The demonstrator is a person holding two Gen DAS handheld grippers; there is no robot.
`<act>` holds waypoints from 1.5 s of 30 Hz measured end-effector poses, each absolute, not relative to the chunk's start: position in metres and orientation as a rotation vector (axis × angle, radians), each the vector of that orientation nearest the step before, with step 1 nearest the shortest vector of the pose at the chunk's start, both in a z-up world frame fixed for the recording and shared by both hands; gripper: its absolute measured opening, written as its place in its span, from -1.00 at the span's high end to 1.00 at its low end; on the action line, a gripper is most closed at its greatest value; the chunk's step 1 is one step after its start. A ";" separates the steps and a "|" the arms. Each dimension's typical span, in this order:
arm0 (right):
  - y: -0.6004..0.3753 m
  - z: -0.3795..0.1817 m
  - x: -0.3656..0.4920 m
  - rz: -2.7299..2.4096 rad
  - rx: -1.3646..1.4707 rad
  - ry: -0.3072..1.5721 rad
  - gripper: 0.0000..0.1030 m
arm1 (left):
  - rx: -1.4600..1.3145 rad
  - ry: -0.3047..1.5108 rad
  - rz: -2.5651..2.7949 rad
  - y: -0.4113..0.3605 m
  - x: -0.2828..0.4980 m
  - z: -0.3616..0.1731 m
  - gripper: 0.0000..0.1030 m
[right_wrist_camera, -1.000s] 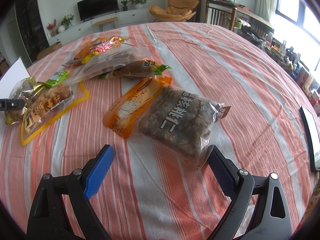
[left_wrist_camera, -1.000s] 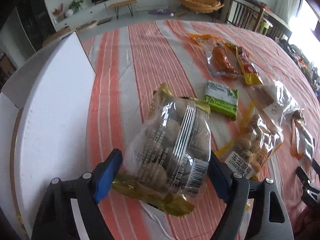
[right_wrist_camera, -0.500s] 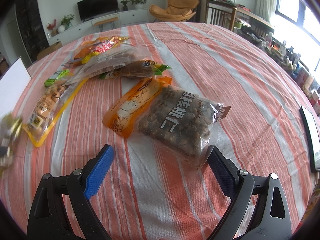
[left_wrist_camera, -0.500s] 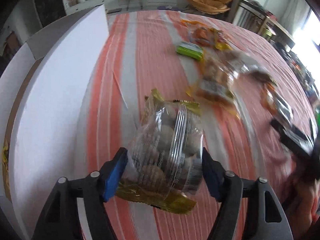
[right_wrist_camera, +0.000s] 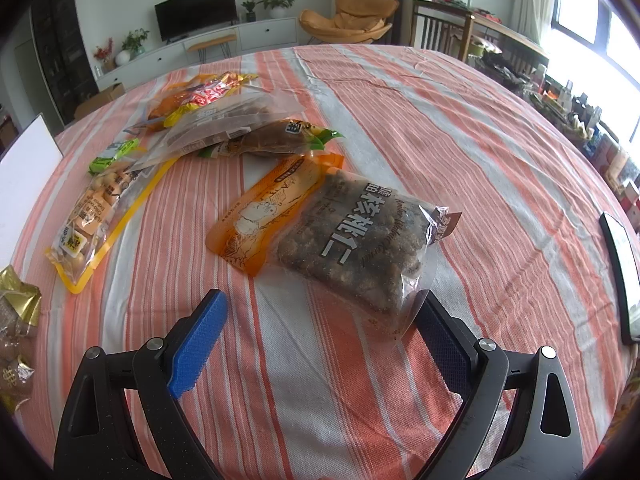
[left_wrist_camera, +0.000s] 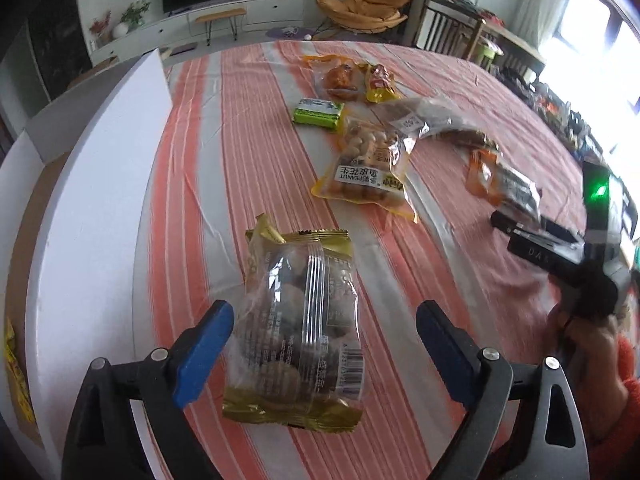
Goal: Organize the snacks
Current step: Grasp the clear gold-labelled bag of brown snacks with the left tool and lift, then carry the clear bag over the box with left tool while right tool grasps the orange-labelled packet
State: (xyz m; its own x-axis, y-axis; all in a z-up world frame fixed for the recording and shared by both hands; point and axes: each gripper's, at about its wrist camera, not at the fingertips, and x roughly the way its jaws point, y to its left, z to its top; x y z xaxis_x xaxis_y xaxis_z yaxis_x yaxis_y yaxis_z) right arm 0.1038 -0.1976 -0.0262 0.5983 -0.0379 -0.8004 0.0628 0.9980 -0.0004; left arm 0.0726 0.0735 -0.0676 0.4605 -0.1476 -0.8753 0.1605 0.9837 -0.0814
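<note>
An orange-and-white striped tablecloth (right_wrist_camera: 460, 152) is spread over the table, beyond which a dark television (right_wrist_camera: 195, 11) is set above a long white cabinet (right_wrist_camera: 224, 42), flanked by potted plants (right_wrist_camera: 278, 0), with an orange lounge chair (right_wrist_camera: 352, 20) placed near a wooden chair (left_wrist_camera: 448, 30).

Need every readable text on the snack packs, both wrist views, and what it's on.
"PEANUT", upside down: white label of the yellow-edged peanut bag.
"核桃仁", large white characters: clear walnut bag.
Script line beside those characters: too small to read.
Barcode and fine print on the gold-ended snack bag: blurred.
Orange pouch, green packet: print unreadable.
</note>
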 end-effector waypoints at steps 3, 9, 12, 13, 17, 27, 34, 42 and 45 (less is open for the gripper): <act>-0.198 -0.026 0.104 -0.058 0.029 0.928 -0.85 | 0.054 1.077 -0.161 0.070 0.078 -0.076 -0.79; -0.197 -0.026 0.104 -0.058 0.029 0.928 -0.86 | 0.032 1.111 -0.104 0.078 0.092 -0.099 -0.79; -0.198 -0.026 0.104 -0.058 0.029 0.928 -0.86 | 0.007 1.140 -0.066 0.086 0.095 -0.114 -0.79; -0.198 -0.026 0.104 -0.058 0.029 0.928 -0.86 | 0.000 1.138 -0.058 0.088 0.095 -0.119 -0.84; -0.198 -0.026 0.105 -0.058 0.029 0.928 -0.86 | 0.029 1.118 -0.061 0.084 0.092 -0.122 -0.96; -0.198 -0.026 0.105 -0.057 0.030 0.929 -0.85 | 0.034 1.067 -0.074 0.084 0.084 -0.123 -1.00; -0.220 -0.012 0.096 -0.045 0.157 0.860 -0.82 | 0.034 1.058 -0.075 0.085 0.083 -0.123 -1.00; -0.267 -0.001 0.104 -0.077 0.446 0.911 -0.82 | 0.033 1.064 -0.074 0.084 0.082 -0.122 -1.00; -0.252 0.000 0.124 -0.080 0.438 0.986 -0.82 | 0.031 1.065 -0.069 0.083 0.082 -0.122 -1.00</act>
State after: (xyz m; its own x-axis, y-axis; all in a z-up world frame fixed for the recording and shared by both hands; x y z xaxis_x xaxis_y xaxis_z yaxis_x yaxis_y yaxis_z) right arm 0.1240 -0.2517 0.0000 0.5566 0.1302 -0.8205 0.2608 0.9103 0.3214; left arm 0.0817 0.0834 -0.1215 0.4822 -0.0423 -0.8751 0.0718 0.9974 -0.0086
